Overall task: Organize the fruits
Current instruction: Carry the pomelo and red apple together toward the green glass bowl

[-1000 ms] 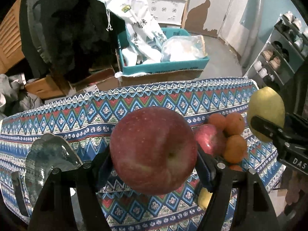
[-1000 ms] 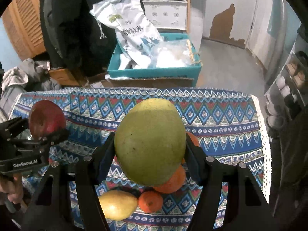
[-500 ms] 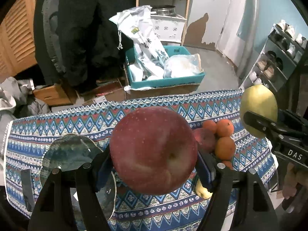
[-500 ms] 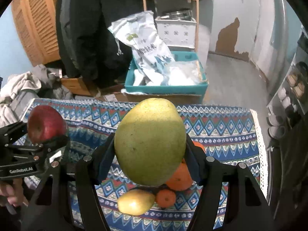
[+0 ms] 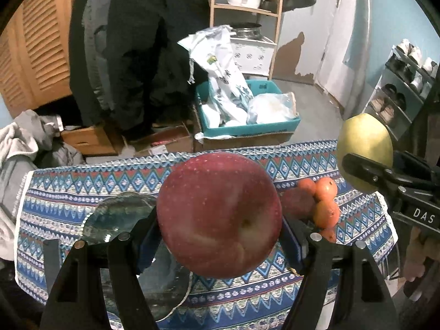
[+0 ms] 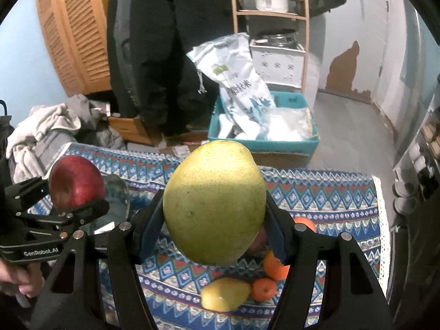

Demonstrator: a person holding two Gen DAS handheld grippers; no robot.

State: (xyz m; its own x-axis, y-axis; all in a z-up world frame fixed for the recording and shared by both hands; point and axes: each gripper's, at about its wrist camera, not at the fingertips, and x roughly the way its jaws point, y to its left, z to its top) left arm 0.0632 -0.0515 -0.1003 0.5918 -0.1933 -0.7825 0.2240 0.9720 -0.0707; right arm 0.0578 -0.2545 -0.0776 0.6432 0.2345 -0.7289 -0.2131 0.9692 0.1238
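My left gripper is shut on a red apple and holds it high above the patterned tablecloth. My right gripper is shut on a green pear, also held high; it shows in the left wrist view at the right. Glass plates lie on the cloth at the left. On the cloth at the right lie several oranges, another red apple and a yellow pear.
Beyond the table stand a teal box with white bags, cardboard boxes, a wooden shelf with pots, and hanging dark coats. A shoe rack is at the right.
Both grippers have risen and drawn back from the table with their fruits; the table looks smaller and lower. More of the glass plates shows at the left.
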